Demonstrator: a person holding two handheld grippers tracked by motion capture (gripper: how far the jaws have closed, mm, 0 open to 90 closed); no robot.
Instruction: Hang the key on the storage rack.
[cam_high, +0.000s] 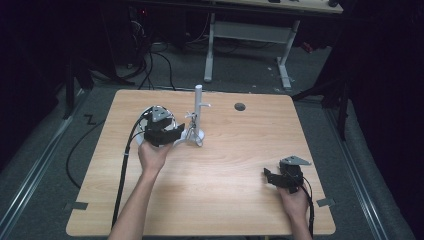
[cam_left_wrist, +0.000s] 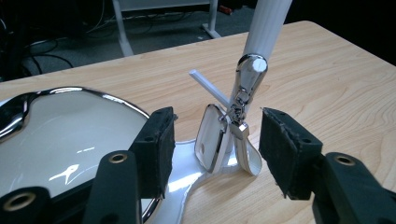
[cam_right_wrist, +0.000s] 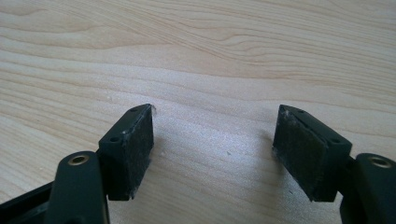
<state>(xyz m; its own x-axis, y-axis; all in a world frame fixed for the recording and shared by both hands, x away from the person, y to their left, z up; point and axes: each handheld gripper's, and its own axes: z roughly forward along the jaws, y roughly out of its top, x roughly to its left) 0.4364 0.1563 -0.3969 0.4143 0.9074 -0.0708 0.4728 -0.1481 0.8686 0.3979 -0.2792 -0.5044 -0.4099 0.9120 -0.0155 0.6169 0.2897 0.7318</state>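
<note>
The left tool (cam_left_wrist: 212, 154), jaws apart, frames the metal clip (cam_left_wrist: 236, 116) hanging on the white stand (cam_high: 198, 112), likely needing closure next, while the right tool (cam_right_wrist: 212, 154) idles open over the counter (cam_high: 230, 165).

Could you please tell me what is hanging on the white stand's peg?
A shiny metal clip hangs from the white stand, carrying a small chrome-rimmed piece and a white loop. Their far sides are hidden.

Lab: floor cables (cam_high: 150, 65), dark surroundings
</note>
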